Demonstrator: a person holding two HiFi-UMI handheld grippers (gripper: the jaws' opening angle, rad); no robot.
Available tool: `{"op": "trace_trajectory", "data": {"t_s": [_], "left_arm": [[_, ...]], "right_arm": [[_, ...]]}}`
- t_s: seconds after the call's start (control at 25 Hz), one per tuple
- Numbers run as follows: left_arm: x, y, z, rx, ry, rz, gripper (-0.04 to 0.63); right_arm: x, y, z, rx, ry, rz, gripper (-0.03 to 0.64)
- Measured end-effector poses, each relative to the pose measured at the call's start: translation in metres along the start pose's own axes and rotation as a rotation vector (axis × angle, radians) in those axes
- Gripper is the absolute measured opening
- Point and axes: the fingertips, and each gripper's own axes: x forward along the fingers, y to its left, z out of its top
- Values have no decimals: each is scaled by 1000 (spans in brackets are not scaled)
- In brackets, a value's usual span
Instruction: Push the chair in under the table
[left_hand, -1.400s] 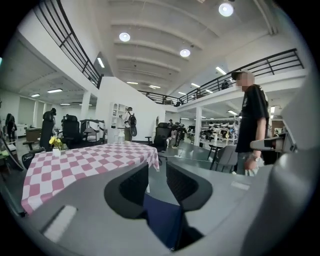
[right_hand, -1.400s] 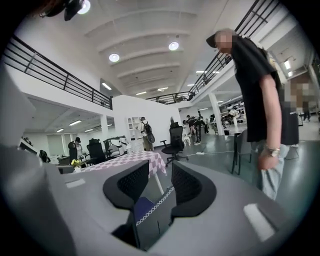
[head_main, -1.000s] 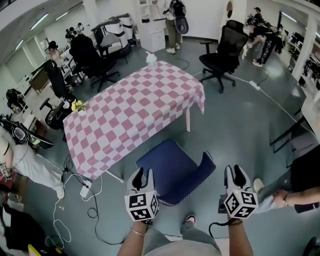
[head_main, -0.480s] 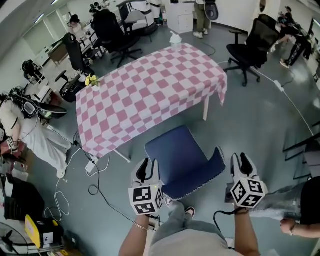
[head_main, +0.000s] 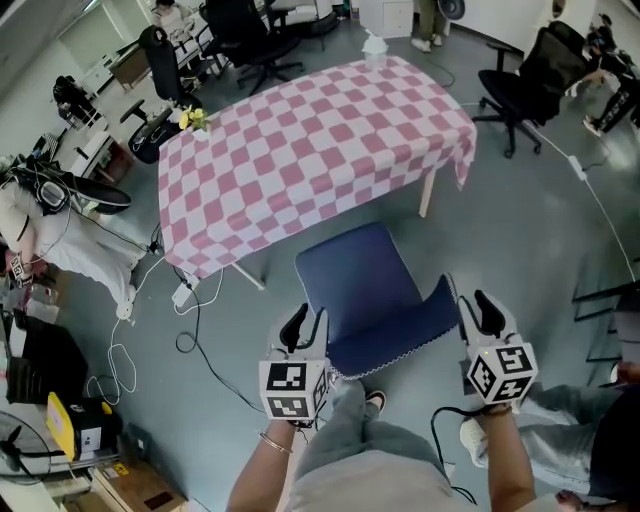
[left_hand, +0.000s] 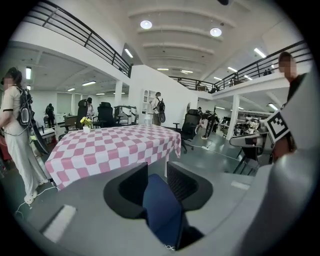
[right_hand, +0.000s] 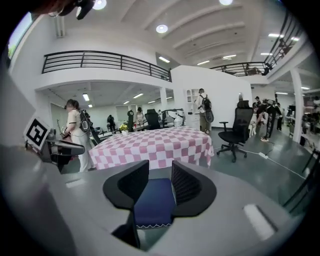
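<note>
A blue chair (head_main: 360, 280) stands on the grey floor, its seat facing the table (head_main: 300, 140) with the pink-and-white checked cloth; a gap of floor lies between them. My left gripper (head_main: 305, 325) is at the left end of the chair's curved back, my right gripper (head_main: 474, 308) at its right end. In the left gripper view the jaws (left_hand: 157, 182) are opening, with the blue back edge (left_hand: 160, 210) between them. In the right gripper view the jaws (right_hand: 160, 185) stand apart and the blue chair (right_hand: 155, 202) fills the gap.
Black office chairs stand to the right (head_main: 520, 80) and behind the table (head_main: 240, 30). Cables (head_main: 190, 310) trail on the floor at the table's left corner. A person (head_main: 50, 230) stands at the left. Yellow flowers (head_main: 192, 118) sit on the table's far left corner.
Both grippers have come down and forward to the two ends of the chair's back. The view has tipped lower. The chair has not visibly moved against the table.
</note>
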Motion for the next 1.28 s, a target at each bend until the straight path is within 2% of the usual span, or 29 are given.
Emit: {"op": "trace_trajectory", "data": {"t_s": [0.24,0.4,0.64,0.8,0.96,1.16,1.28], "left_arm": [[1,-38,-24,105,137,-176,133],[-3,-68,-33,147,211,-290,140],[-11,-105,-59,245,316,-409,148],[-15,-120,-83,316,382,-452,149],[-17,-129,-99,367,423,-472,149],[-13,-135,-116,402,480,-499,155],[-8,-136,-127,433,517,-504,173]], "right_arm": [[6,24,-9,-179,80,205,127],[6,36,-20,-274,135,331,128],[-6,62,-54,-486,277,561,129],[-12,69,-73,-585,368,667,129],[-16,73,-91,-727,461,763,129],[-7,68,-112,-930,574,816,129],[-1,68,-125,-999,625,837,129]]}}
